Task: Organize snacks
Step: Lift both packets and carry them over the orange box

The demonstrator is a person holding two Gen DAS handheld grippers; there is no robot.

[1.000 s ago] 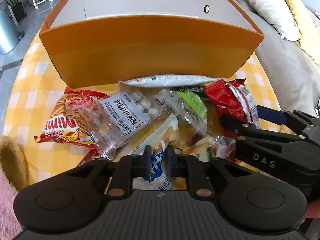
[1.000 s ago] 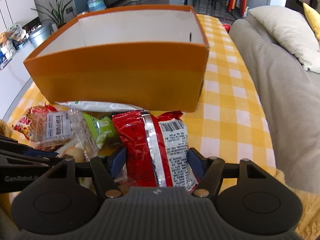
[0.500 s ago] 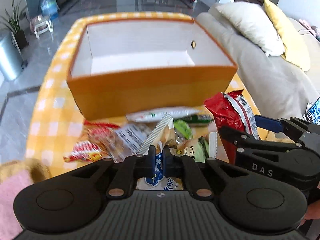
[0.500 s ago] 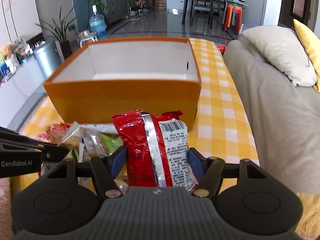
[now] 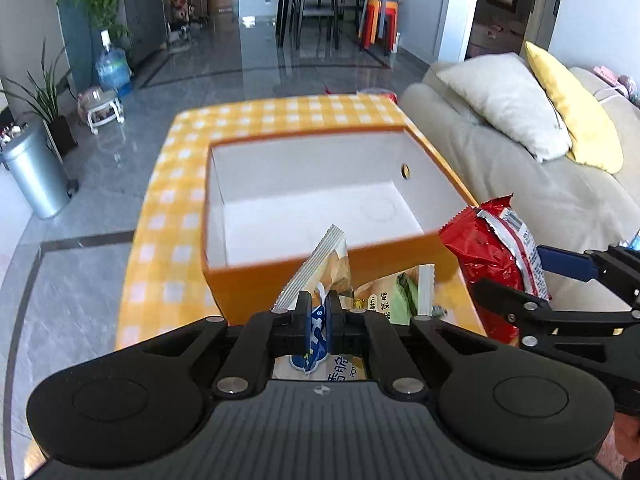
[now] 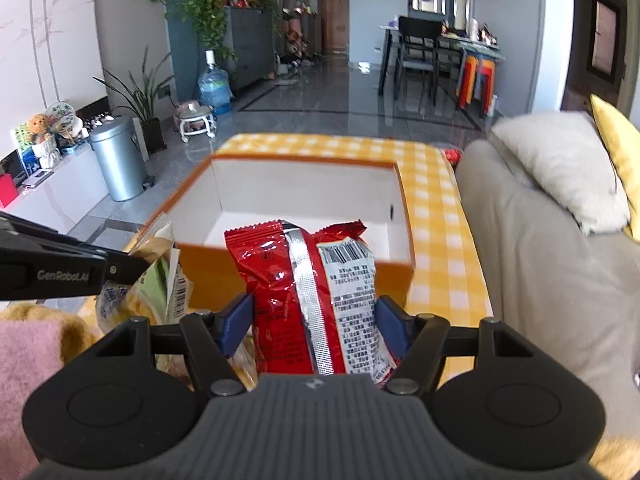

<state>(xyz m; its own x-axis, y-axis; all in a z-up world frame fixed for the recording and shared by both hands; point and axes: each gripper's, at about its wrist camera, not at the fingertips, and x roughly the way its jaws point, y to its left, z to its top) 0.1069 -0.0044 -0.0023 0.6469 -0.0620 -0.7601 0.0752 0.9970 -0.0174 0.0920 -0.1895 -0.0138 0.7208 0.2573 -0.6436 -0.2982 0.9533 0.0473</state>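
- Low in the left wrist view, the left tongs (image 5: 316, 314) are pressed nearly together, pinching the yellow snack packet (image 5: 326, 268) by its blue-printed part; the packet's crimped edge sticks up toward the middle of the frame.
- Just right of that packet a yellow-green snack bag (image 5: 394, 296) shows; whether it hangs with the pinched packet or lies below I cannot tell.
- Low in the right wrist view, the right tongs (image 6: 314, 320) stand partly spread, their blue pads on either side of the red snack bag (image 6: 304, 284), gripping it upright with its silver seam and barcode facing the camera.
- In the left wrist view the same red bag sits at the right edge, held in the right tongs that reach in from the lower right.
- At the left edge of the right wrist view the left tongs come in from the side with the pale packet in front of them.
- Beyond both snacks, in the middle of each frame, the orange box (image 6: 196, 276) stands open and white inside on the yellow-checked surface (image 6: 440, 216).
- To the right a beige sofa (image 5: 520, 184) carries a white pillow (image 5: 504, 100) and a yellow pillow (image 5: 572, 120).
- In the upper left a metal bin (image 6: 118, 160) stands on the grey floor.
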